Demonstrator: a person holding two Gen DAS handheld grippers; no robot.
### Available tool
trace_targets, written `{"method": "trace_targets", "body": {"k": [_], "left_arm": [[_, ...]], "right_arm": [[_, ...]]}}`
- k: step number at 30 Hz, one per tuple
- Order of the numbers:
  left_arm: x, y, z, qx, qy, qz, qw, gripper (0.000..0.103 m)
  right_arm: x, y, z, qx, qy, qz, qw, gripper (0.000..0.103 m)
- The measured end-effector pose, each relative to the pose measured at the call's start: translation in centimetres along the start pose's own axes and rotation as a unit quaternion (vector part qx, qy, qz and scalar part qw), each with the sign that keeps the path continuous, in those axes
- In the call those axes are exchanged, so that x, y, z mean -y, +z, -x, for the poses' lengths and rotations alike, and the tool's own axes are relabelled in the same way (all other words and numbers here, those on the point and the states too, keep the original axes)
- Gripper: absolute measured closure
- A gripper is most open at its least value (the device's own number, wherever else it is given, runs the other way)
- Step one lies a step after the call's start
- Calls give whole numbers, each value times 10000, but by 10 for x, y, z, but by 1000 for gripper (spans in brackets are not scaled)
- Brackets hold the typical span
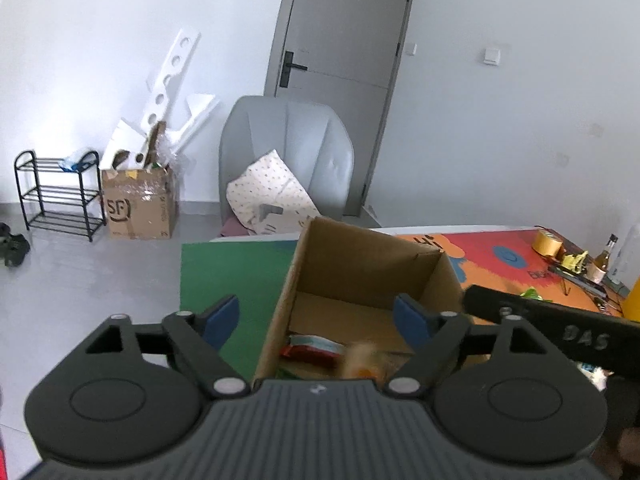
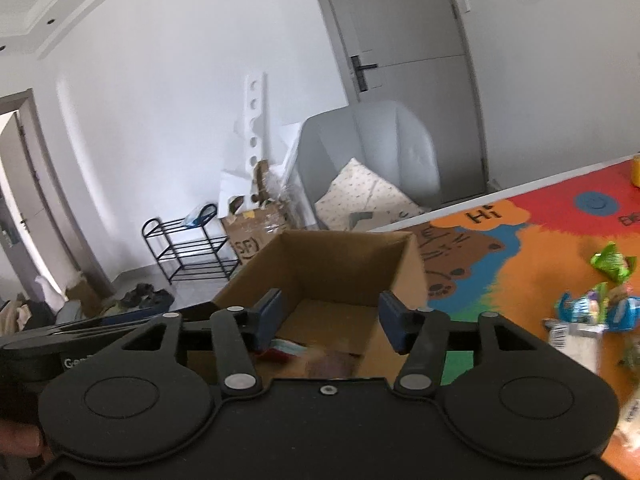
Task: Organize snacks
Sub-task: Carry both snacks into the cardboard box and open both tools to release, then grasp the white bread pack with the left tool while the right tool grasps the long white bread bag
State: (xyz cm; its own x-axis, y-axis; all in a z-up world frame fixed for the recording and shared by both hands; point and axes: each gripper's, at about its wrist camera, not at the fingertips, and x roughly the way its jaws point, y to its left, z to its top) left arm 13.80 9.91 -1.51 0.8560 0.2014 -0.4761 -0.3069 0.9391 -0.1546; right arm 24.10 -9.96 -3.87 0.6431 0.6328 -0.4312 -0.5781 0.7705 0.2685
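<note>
Both grippers, left (image 1: 316, 320) and right (image 2: 330, 326), hovering over the cardboard box (image 1: 360, 256) at the mat's (image 1: 224, 276) left edge, fingers spread, nothing pinched; snack packets (image 1: 312, 350) inside, more (image 2: 592, 312) loose on the mat

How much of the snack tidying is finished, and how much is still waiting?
Partly done. A red-and-white packet and a blurred snack are in the cardboard box. Nothing is in hand: the left gripper and right gripper are over the box with fingers apart and empty. Still left on the colourful mat: a green packet and blue packets.
</note>
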Motion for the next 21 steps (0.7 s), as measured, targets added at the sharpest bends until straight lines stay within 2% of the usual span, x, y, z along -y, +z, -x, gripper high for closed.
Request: {"method": "trace_targets", "body": {"k": [2, 6, 21], "left_arm": [[3, 2, 0, 43, -9, -24, 10000, 16], [9, 1, 4, 160, -103, 23, 9998, 9], [62, -15, 5, -57, -540, -400, 9977, 3]], "right_arm": [[8, 1, 6, 36, -82, -86, 9999, 46], [25, -2, 22, 94, -367, -245, 9990, 27], [77, -30, 68, 30, -984, -676, 9928, 8]]}}
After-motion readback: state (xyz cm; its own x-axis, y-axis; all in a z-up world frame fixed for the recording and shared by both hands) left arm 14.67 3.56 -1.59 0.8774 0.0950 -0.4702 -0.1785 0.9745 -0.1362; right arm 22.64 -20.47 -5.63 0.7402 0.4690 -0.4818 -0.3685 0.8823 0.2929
